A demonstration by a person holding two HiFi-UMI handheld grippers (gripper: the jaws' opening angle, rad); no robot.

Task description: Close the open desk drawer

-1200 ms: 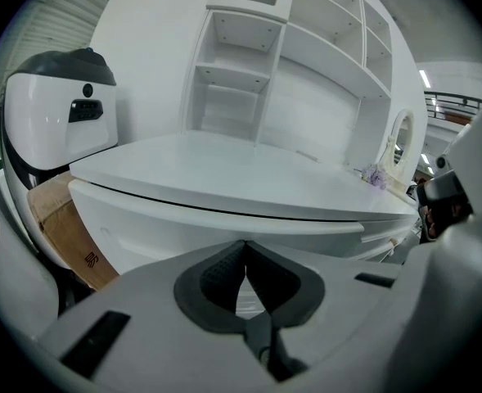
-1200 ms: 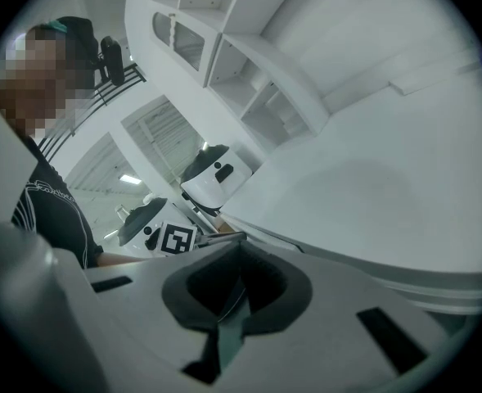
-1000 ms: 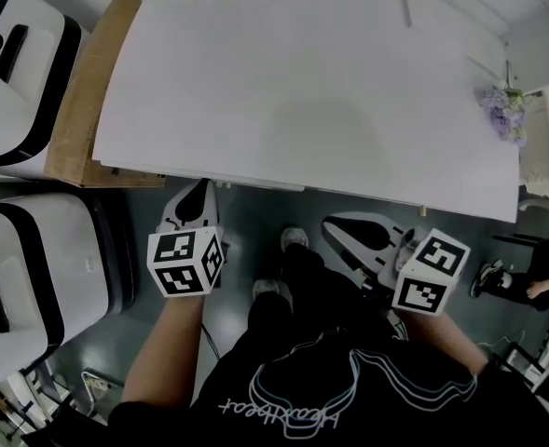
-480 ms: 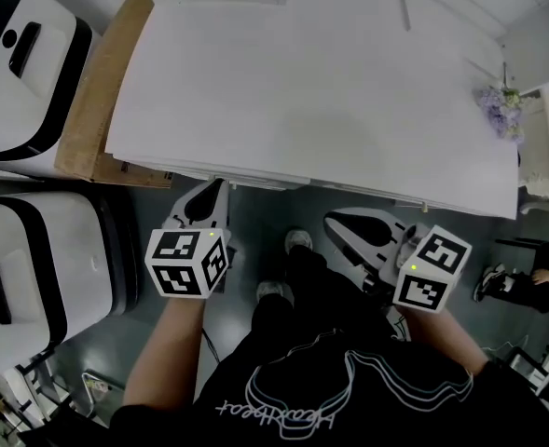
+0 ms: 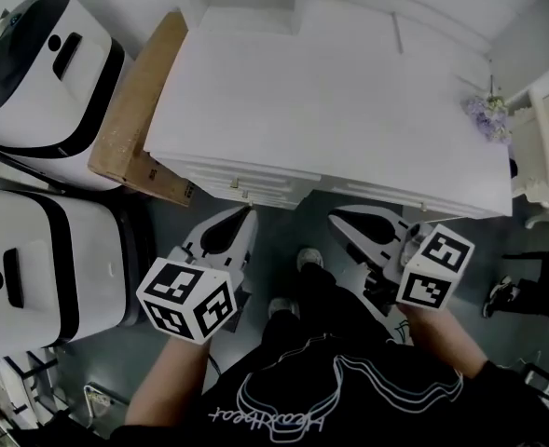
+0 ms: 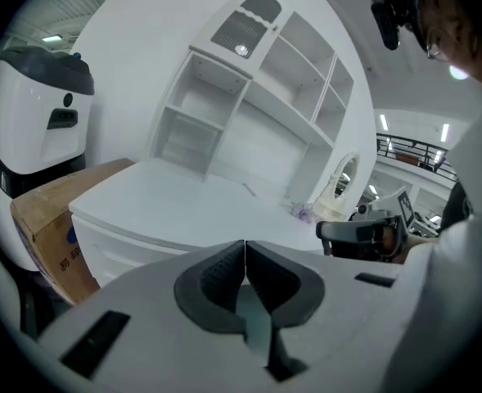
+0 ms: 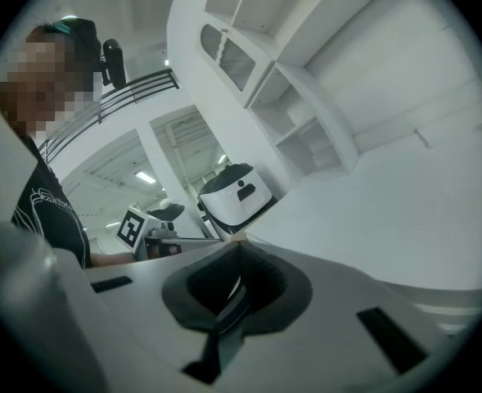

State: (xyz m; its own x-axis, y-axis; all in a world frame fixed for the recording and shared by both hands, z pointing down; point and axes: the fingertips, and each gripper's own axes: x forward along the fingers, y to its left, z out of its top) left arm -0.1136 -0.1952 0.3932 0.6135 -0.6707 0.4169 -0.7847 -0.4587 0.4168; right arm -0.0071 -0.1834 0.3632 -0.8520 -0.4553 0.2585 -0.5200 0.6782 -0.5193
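The white desk (image 5: 349, 101) fills the upper head view. Its front face (image 5: 255, 182) shows drawer panels with small knobs, seen steeply, so I cannot tell how far any drawer stands out. My left gripper (image 5: 245, 213) is shut and empty, its tip just short of that front. The right gripper (image 5: 338, 219) is also shut and empty, below the desk's front edge to the right. In the left gripper view the shut pads (image 6: 224, 275) point at the desk's front corner (image 6: 114, 248). The right gripper view looks across the desk top (image 7: 404, 195) over shut pads (image 7: 216, 289).
A cardboard box (image 5: 142, 124) leans against the desk's left side. Two white-and-black machines (image 5: 41, 87) (image 5: 46, 268) stand further left. A shelved hutch (image 6: 249, 105) rises at the desk's back. Purple flowers (image 5: 487, 115) sit at its right end. The person's feet (image 5: 308, 259) are between the grippers.
The head view has pulled back and swung, so the desk's drawer front now shows. Both grippers stay shut; the left one has shifted right, still near the front.
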